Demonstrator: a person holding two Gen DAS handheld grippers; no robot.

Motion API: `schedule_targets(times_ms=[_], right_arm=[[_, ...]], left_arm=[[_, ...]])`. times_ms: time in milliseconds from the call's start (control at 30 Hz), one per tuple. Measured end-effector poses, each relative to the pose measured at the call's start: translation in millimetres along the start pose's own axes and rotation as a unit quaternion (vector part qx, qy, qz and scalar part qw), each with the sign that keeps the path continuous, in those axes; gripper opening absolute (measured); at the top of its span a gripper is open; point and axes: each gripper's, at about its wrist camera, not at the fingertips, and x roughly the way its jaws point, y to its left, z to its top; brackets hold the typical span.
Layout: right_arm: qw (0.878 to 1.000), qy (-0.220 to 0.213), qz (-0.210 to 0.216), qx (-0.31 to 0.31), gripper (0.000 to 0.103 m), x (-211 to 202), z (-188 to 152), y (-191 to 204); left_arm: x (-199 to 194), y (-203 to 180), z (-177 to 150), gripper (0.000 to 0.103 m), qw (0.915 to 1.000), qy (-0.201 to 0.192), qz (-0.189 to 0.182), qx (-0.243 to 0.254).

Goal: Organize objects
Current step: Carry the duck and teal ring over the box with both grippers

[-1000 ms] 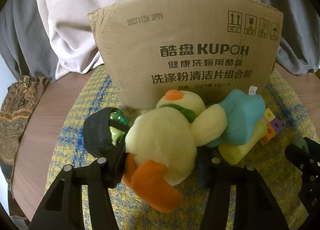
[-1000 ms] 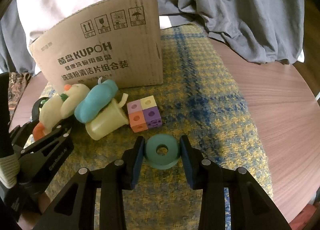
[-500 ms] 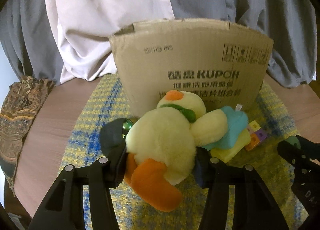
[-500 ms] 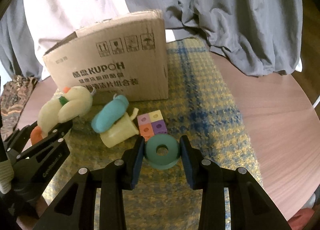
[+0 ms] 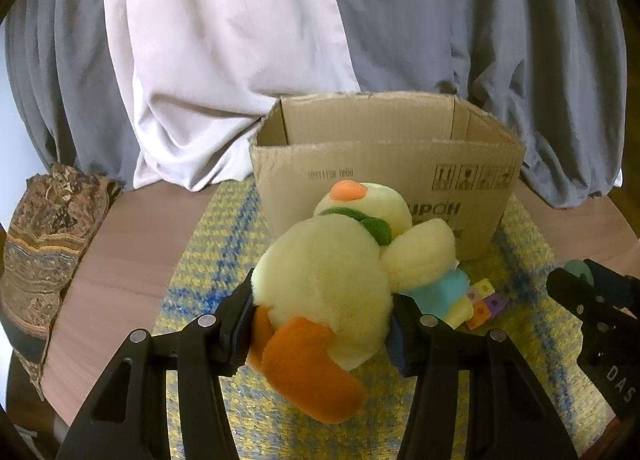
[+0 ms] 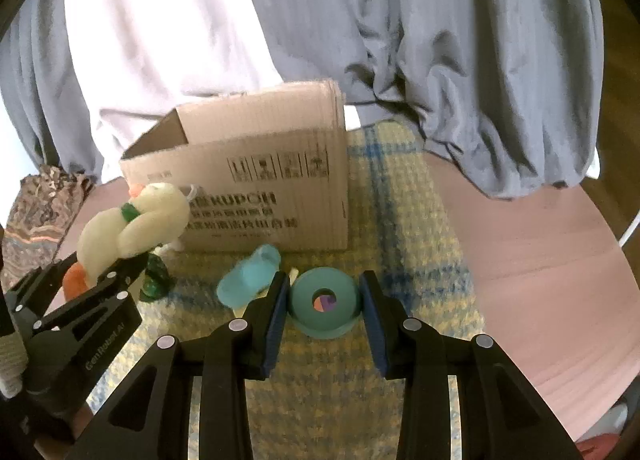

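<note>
Both tools have risen since a second ago, so the open top of the cardboard box now shows. The left tool is clamped on the plush duck, held clear of the checked mat in front of the box. The right tool is clenched on the teal ring, lifted above the blue plush toy, the colored cube block and a small green toy left on the mat on the counter.
</note>
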Motion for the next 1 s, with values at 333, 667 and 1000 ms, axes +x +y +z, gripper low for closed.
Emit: schedule_targets(times_ms=[333, 667, 1000], right_arm=[[0.999, -0.03, 0.006, -0.007, 0.036, -17.5, 28.0, 7.2], [0.998, -0.061, 0.007, -0.016, 0.036, -32.2, 56.7, 14.3], [0.997, -0.075, 0.005, -0.024, 0.036, -32.5, 96.4, 19.1]], left_arm=[[-17.2, 6.4, 27.2, 0.053, 0.9997, -0.023, -0.001, -0.007], [-31.7, 11.7, 58.3, 0.053, 0.9986, -0.052, -0.005, -0.012], [-30.3, 11.9, 92.7, 0.053, 0.9975, -0.07, -0.009, -0.007]])
